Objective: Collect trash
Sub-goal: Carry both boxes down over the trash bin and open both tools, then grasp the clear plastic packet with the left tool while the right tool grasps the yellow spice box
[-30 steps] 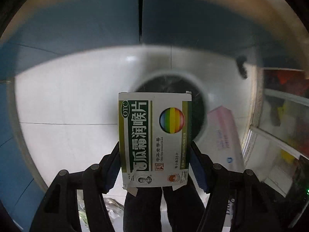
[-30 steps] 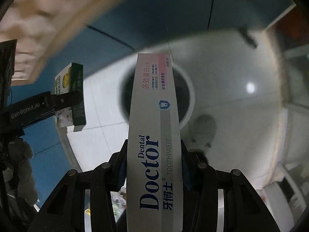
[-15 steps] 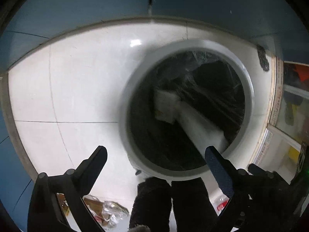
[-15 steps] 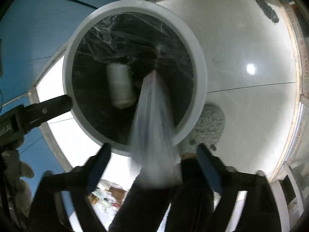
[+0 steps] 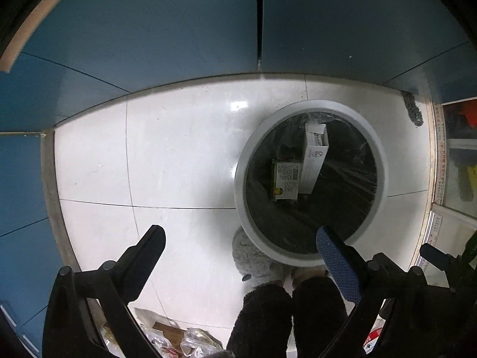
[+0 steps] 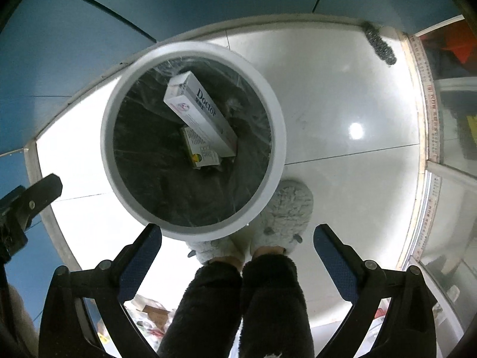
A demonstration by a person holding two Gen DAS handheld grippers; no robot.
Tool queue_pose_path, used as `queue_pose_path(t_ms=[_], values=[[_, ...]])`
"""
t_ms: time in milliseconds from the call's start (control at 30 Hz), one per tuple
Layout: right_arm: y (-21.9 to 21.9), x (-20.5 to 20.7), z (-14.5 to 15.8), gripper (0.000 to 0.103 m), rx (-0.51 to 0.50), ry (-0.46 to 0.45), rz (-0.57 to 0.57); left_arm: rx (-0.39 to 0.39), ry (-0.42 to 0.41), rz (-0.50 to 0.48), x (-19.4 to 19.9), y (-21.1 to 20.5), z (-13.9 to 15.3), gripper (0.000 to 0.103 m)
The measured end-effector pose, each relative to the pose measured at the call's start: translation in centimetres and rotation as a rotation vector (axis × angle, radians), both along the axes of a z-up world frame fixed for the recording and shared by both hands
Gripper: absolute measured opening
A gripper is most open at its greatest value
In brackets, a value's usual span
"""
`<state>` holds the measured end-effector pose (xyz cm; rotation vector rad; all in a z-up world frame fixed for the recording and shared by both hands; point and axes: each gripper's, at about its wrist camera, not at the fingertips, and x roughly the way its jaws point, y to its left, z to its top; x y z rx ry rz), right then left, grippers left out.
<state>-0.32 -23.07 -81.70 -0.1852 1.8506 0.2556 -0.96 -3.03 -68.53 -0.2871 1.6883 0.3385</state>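
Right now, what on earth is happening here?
A person stands over a white bin with open tongs in each hand, left tongs and right tongs, both empty. A toothpaste box and a green medicine box lie inside the bin's black liner. More wrappers wait on the floor.

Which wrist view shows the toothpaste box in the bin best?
Right wrist: the toothpaste box lies long side up, "Doctor" readable, across the lozenge box. Left wrist shows it smaller, print unreadable.
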Motion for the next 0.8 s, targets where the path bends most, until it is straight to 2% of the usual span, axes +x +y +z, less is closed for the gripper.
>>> queue_pose_path(t_ms=[33, 67, 100, 200, 333, 400, 533, 600, 633, 733, 767, 800], values=[[0.1, 0.0, 0.8, 0.103, 0.006, -0.005, -0.003, 0.001, -0.004, 0.004, 0.0, 0.0, 1.5, 0.103], [-0.2, 0.0, 1.2, 0.103, 0.007, -0.008, -0.005, 0.000, -0.007, 0.007, -0.3, -0.2, 1.6, 0.103], [-0.2, 0.0, 2.1, 0.103, 0.007, -0.010, -0.007, -0.003, -0.013, 0.011, -0.3, -0.1, 3.2, 0.103], [-0.1, 0.1, 4.9, 0.103, 0.012, -0.027, -0.014, -0.008, -0.017, 0.020, -0.8, -0.3, 5.3, 0.103], [0.0, 0.1, 10.3, 0.103, 0.024, -0.050, -0.011, -0.014, -0.032, 0.026, -0.5, 0.2, 15.6, 0.103], [0.0, 0.2, 13.3, 0.103, 0.031, -0.074, -0.005, -0.017, -0.042, 0.023, -0.6, 1.0, 15.8, 0.103], [0.0, 0.3, 20.1, 0.103, 0.046, -0.118, 0.000, -0.022, -0.063, 0.025, -0.9, 1.0, 23.4, 0.103], [-0.2, 0.3, 23.7, 0.103, 0.056, -0.137, 0.001, -0.028, -0.073, 0.026, -0.4, 1.9, 29.6, 0.103], [-0.2, 0.2, 25.7, 0.103, 0.060, -0.145, 0.002, -0.030, -0.077, 0.025, -0.7, 2.1, 30.1, 0.103], [-0.3, -0.1, 31.0, 0.103, 0.074, -0.158, 0.006, -0.038, -0.090, 0.027, 0.0, 3.0, 38.3, 0.103], [-0.3, -0.3, 32.8, 0.103, 0.076, -0.158, 0.010, -0.042, -0.094, 0.029, -1.6, 2.6, 34.2, 0.103], [-0.2, -0.5, 34.3, 0.103, 0.079, -0.159, 0.013, -0.049, -0.097, 0.030, -1.5, 2.9, 36.7, 0.103]])
